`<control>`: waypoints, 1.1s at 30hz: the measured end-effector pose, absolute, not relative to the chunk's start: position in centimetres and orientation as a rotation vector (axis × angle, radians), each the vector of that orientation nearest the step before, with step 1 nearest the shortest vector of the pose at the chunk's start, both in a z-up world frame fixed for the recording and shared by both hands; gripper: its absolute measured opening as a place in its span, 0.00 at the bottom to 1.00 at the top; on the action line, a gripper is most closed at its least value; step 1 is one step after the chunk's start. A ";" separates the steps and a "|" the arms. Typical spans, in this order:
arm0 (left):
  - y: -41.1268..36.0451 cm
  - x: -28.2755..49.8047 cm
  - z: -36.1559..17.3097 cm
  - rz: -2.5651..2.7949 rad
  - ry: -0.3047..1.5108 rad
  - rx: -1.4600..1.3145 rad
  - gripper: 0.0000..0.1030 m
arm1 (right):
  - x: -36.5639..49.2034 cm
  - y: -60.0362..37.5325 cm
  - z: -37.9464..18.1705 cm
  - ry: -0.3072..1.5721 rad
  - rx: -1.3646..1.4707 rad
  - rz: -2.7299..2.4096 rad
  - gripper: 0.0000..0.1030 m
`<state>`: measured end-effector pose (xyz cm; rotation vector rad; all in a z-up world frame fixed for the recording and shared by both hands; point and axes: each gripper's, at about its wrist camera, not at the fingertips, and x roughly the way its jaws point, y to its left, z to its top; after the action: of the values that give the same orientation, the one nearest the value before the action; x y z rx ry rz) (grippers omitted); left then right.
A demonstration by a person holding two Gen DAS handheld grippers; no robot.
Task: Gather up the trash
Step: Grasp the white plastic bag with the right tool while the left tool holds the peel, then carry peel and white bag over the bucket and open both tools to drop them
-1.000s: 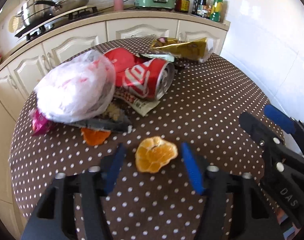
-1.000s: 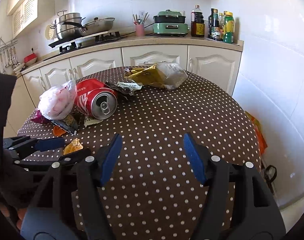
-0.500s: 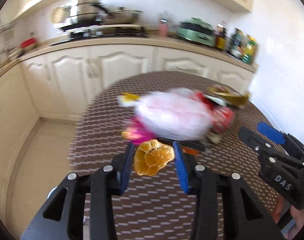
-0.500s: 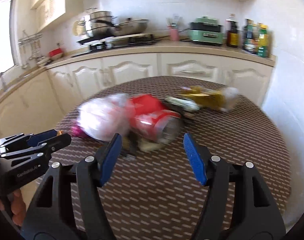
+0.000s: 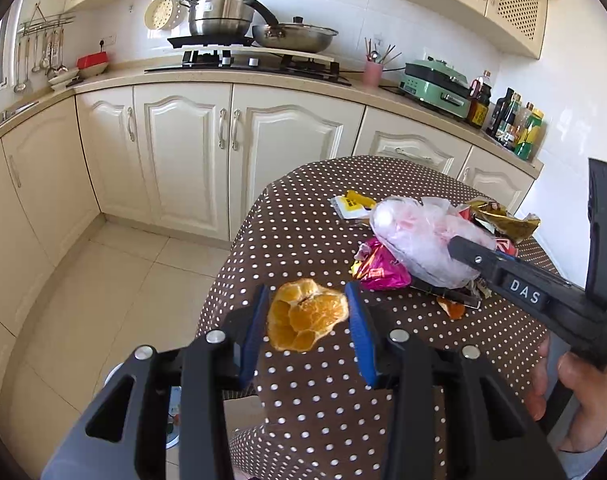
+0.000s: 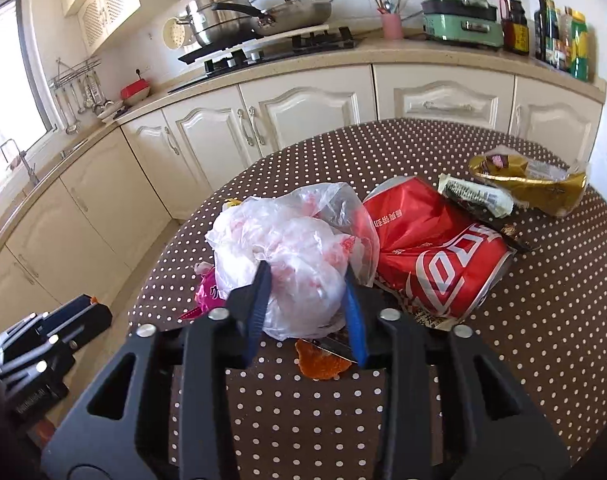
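- On the round table (image 6: 543, 320), under a brown cloth with white dots, the trash lies heaped; I place everything from the crumpled plastic bag (image 6: 295, 252) in that heap.
- The bag is thin, see-through and wrinkled, whitish with pink patches, bunched into a soft lump.
- Touching the bag on its right lies a red drink can (image 6: 435, 256), dented, smooth metal, on its side.
- Beyond the can, farther from the bag, lies a shiny gold wrapper (image 6: 531, 184), creased and flat, with a pale printed packet (image 6: 479, 196) just beside it.
- At the bag's near edge lies a scrap of orange peel (image 6: 323, 362); at its left, a glossy pink wrapper (image 6: 209, 294).
- My right claw (image 6: 305, 300) is closing, its blue pads on either side of the bag's near bulge and pinching the plastic.
- My left claw (image 5: 307, 320) is clamped on a half orange peel (image 5: 303, 318), cupped and pithy, off the cloth near the table's left rim, on the near side of the bag.
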<state>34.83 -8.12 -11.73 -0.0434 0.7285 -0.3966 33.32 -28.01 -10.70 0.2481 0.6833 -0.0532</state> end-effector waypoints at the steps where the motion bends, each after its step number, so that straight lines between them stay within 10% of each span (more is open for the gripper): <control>1: -7.8 34.7 -11.7 -0.397 0.725 -0.048 0.38 | 32.9 -27.9 -10.5 0.667 0.242 -0.056 0.19; 19: 2.3 32.5 -10.5 -0.308 0.656 -0.142 0.38 | 28.0 -16.5 -3.9 0.417 0.087 0.084 0.07; 33: 18.4 35.2 -24.9 -0.027 0.922 -0.226 0.38 | 35.6 2.9 -19.3 0.749 -0.010 0.361 0.07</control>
<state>35.19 18.44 -24.92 -0.2259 0.9223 -0.0270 35.62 2.91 -19.33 -0.0104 0.7492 0.3615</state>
